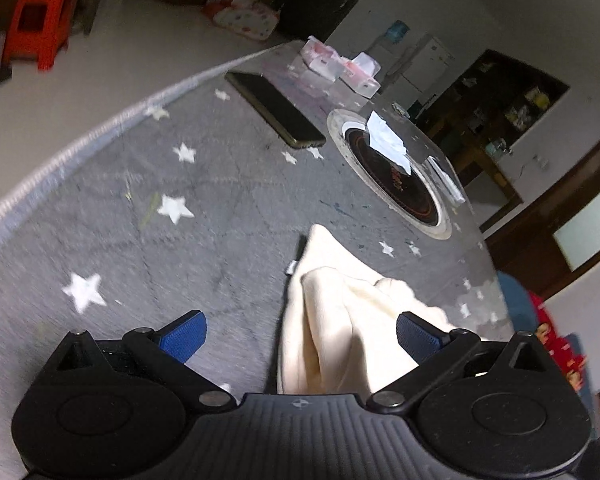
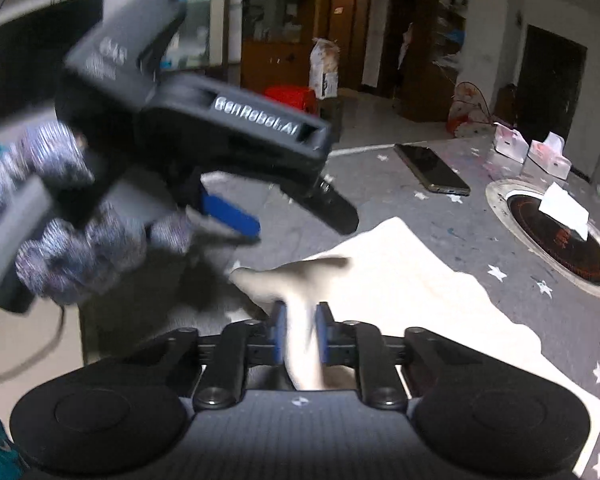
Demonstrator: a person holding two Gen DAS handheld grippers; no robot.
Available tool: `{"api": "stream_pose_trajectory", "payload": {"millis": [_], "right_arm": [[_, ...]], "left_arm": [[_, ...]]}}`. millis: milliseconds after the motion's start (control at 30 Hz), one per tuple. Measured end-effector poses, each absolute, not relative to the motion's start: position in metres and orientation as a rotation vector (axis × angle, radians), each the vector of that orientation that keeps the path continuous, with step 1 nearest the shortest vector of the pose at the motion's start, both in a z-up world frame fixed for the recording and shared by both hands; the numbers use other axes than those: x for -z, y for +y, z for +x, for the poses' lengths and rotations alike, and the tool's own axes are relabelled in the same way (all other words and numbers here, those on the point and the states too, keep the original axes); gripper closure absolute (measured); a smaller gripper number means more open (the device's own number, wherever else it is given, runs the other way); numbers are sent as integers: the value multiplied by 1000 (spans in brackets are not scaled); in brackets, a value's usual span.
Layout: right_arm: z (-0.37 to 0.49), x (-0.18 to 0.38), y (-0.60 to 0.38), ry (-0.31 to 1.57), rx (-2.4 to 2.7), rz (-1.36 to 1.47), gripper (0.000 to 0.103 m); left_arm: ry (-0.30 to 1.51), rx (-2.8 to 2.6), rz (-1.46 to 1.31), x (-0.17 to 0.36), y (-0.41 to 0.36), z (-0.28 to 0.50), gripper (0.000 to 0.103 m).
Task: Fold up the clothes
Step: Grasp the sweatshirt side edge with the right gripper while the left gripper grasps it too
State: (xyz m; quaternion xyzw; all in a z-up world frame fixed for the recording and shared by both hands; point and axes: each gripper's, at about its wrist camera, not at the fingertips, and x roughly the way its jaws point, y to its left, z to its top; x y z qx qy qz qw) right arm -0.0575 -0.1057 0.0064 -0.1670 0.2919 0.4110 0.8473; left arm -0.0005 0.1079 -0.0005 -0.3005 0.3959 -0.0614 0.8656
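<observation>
A cream garment (image 2: 412, 280) lies partly folded on a grey star-patterned tablecloth (image 2: 480, 224). My right gripper (image 2: 302, 334) is shut on a bunched fold of the garment and holds it up. My left gripper (image 1: 300, 334) is open, its blue pads wide apart, with the cream garment (image 1: 340, 312) between and beyond them but not gripped. In the right wrist view the left gripper (image 2: 284, 208) hovers above the garment's far left corner, held by a gloved hand (image 2: 72, 232).
A black phone (image 1: 274, 108) lies on the tablecloth (image 1: 140, 220) beyond the garment. A round inset cooktop (image 1: 388, 168) with white paper on it is at the right. Tissue packs (image 1: 340, 64) sit at the far edge. A red stool (image 1: 36, 20) stands on the floor.
</observation>
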Motion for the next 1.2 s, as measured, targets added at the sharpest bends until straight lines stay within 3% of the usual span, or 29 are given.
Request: {"api": "stream_pose_trajectory", "payload": {"millis": [167, 333, 433, 533, 600, 667, 733, 800, 900, 1100, 1200], "right_arm": [[-60, -21, -119, 604, -901, -260, 100], [-56, -22, -126, 611, -893, -268, 100], [-57, -15, -119, 614, -902, -310, 82], [-60, -8, -111, 604, -920, -349, 76], [-62, -4, -106, 598, -932, -376, 54], [-64, 1, -99, 592, -937, -411, 54], [-64, 8, -92, 585, -923, -444, 55], [-62, 14, -88, 576, -899, -468, 73], [-55, 6, -98, 579, -895, -386, 91], [-48, -19, -123, 580, -905, -236, 95], [-51, -23, -130, 582, -918, -208, 95]], "left_arm": [[858, 145, -703, 6, 105, 10, 1], [871, 146, -733, 6, 105, 15, 2], [880, 141, -735, 5, 105, 17, 2], [888, 134, -726, 5, 107, 17, 2], [888, 134, -728, 5, 107, 17, 2], [890, 135, -723, 5, 107, 17, 2], [890, 134, -728, 5, 107, 17, 1], [891, 133, -732, 4, 107, 17, 1], [893, 138, -740, 5, 106, 17, 1], [914, 204, -822, 11, 102, 23, 2], [930, 263, -890, 18, 102, 26, 12]]}}
